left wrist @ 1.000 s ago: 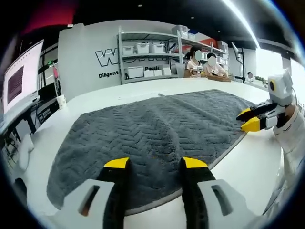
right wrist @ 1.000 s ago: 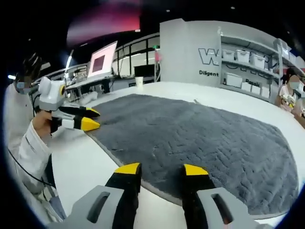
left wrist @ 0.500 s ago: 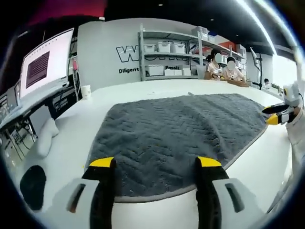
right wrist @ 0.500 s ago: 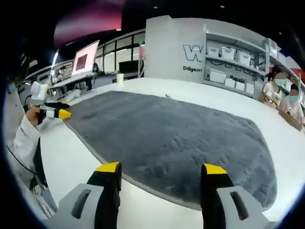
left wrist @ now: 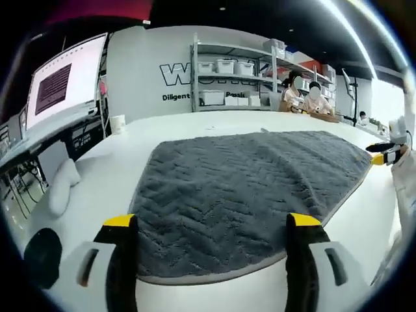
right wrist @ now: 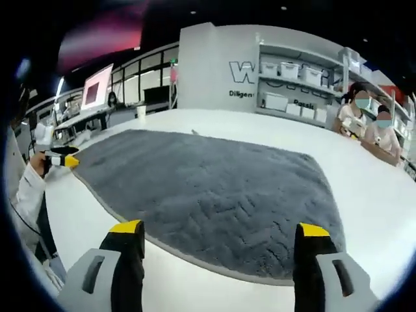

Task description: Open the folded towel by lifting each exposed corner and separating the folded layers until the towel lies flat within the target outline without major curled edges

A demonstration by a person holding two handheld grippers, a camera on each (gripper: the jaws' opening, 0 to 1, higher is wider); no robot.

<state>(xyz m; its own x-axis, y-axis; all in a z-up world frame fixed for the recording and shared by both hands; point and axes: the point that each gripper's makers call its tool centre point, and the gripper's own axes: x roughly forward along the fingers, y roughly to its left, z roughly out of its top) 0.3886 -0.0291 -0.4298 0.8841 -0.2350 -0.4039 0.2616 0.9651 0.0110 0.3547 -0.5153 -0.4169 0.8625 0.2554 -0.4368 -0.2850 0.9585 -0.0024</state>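
Two sets of tongs are in our hands, and both now stand wide apart with nothing between them: the left tongs [left wrist: 211,224] and the right tongs [right wrist: 220,231] have spread further over the last second, and each has drawn back from the towel's edge, so that more white table [left wrist: 117,175] shows in front of them. We read that as a release: the near edge of the towel [left wrist: 247,175] is let go and lies down on its own.

One grey towel [right wrist: 201,188] is spread across the white table, in a single layer as far as we can see, with its pale hem flat along the near side and no corner visibly turned up. We cannot make out any target outline on the table, so we cannot say whether the towel sits inside it. Our judgement is that the unfolding is done or very nearly so.

Each gripper appears small at the far end of the towel in the other's view, beside opposite corners. Behind, we count one shelf rack [left wrist: 234,78] with bins, one monitor [left wrist: 62,84], one paper cup [left wrist: 117,123], and two seated people at the back.
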